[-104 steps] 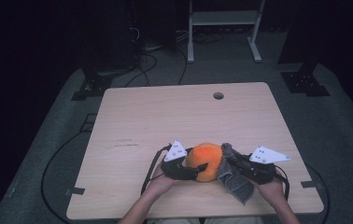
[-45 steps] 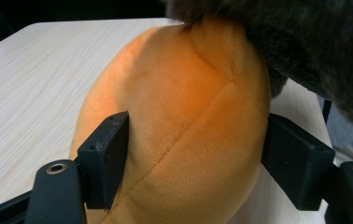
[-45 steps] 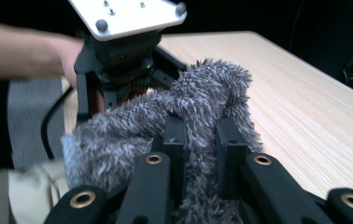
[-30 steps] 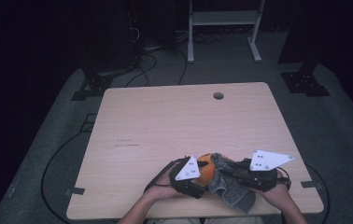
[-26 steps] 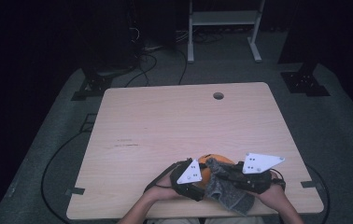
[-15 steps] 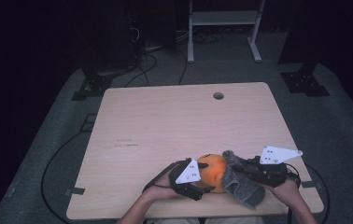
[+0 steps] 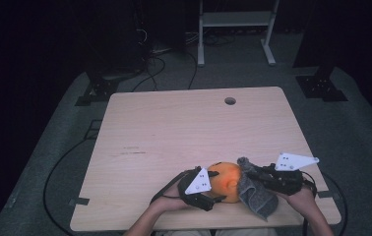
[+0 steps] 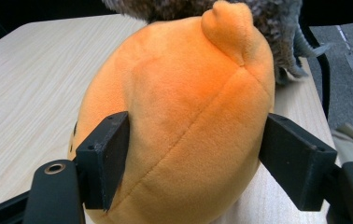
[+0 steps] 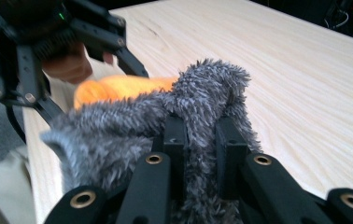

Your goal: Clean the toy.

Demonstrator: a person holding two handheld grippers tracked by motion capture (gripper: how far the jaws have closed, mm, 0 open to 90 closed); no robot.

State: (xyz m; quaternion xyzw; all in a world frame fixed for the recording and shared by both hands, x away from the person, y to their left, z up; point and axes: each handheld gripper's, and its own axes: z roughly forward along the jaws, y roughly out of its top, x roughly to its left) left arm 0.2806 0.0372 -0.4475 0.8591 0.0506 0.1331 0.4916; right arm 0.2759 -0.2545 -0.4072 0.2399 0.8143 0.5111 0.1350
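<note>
Wiping the toy: grip set, cleaning under way

Round orange plush toy [image 7: 225, 181] sits at the near table [image 7: 184, 128] edge; left gripper [image 8: 193, 156] jaws wide, pressing both its flanks; right gripper [image 9: 197, 140] jaws nearly closed, pinching the fuzzy grey cloth [image 9: 184, 105] against the toy's right side; most of the surface judged unwiped.

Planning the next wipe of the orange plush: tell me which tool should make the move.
Right. The right tool is shut on the grey cloth, which lies against the orange plush toy. The left tool has its jaws on both sides of the toy, so it looks better left steadying it.
</note>
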